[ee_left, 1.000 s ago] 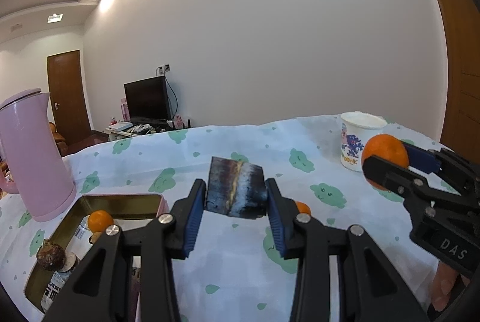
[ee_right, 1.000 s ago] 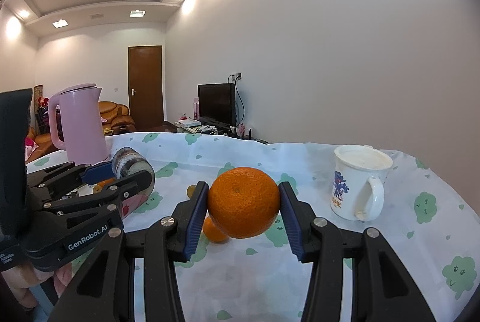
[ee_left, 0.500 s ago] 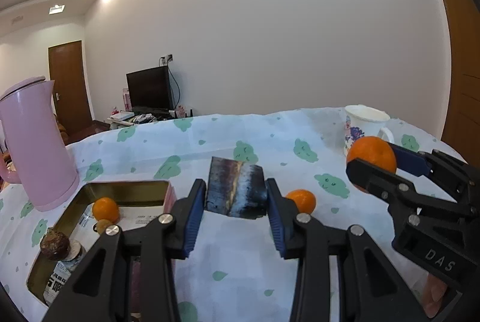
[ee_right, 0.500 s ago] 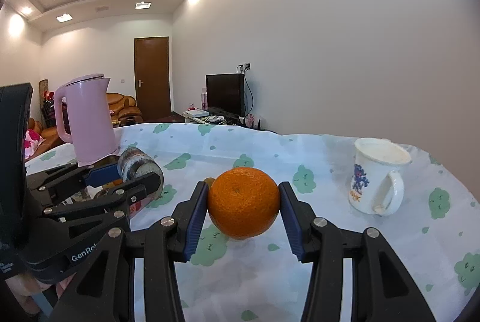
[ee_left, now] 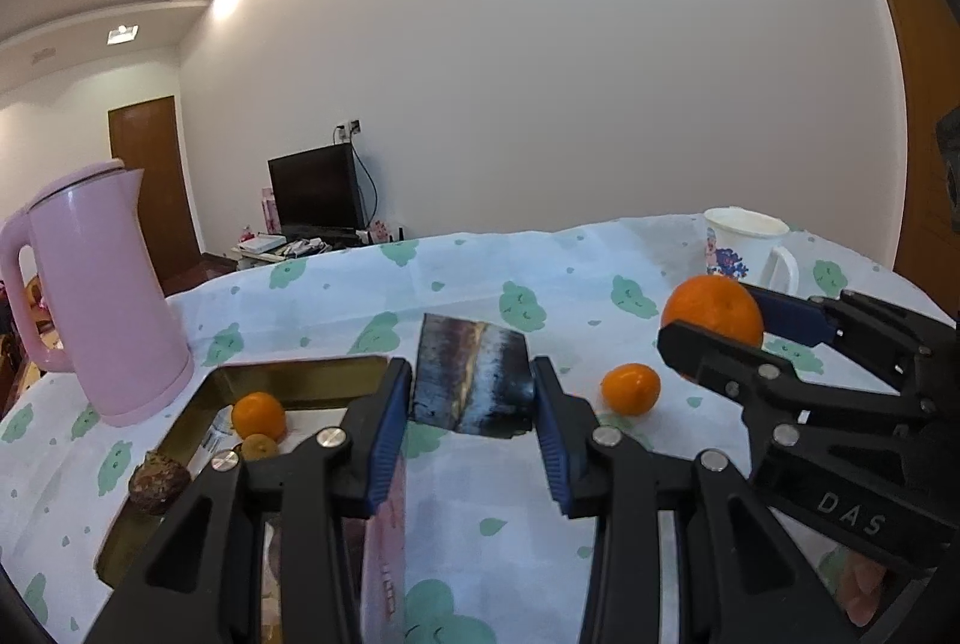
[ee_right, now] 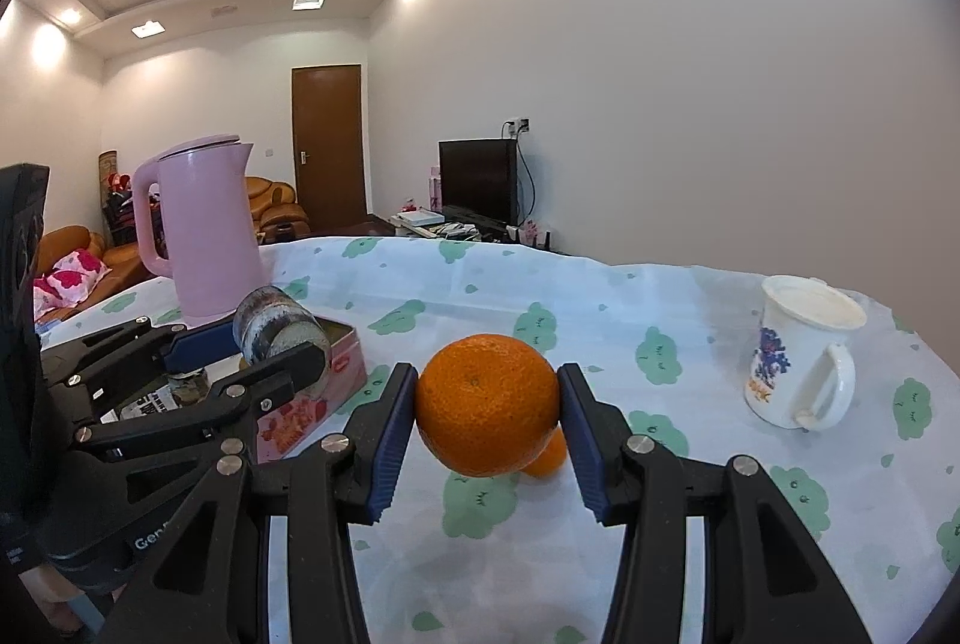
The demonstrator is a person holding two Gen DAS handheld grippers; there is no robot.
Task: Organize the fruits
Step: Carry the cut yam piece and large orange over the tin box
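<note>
Orange fruit: big orange (ee_right: 487, 404) pinched in R gripper (ee_right: 487, 407) above cloth, L gripper (ee_left: 473, 385) clamps dark cylinder (ee_left: 474, 383) near tin tray (ee_left: 288, 374), approx. 3 pcs in, small mandarin (ee_left: 630, 389) left on table.

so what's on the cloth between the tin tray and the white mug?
One small orange lies loose on the tablecloth between the tin tray and the white mug, in the left wrist view. The rest is bare cloth.
</note>
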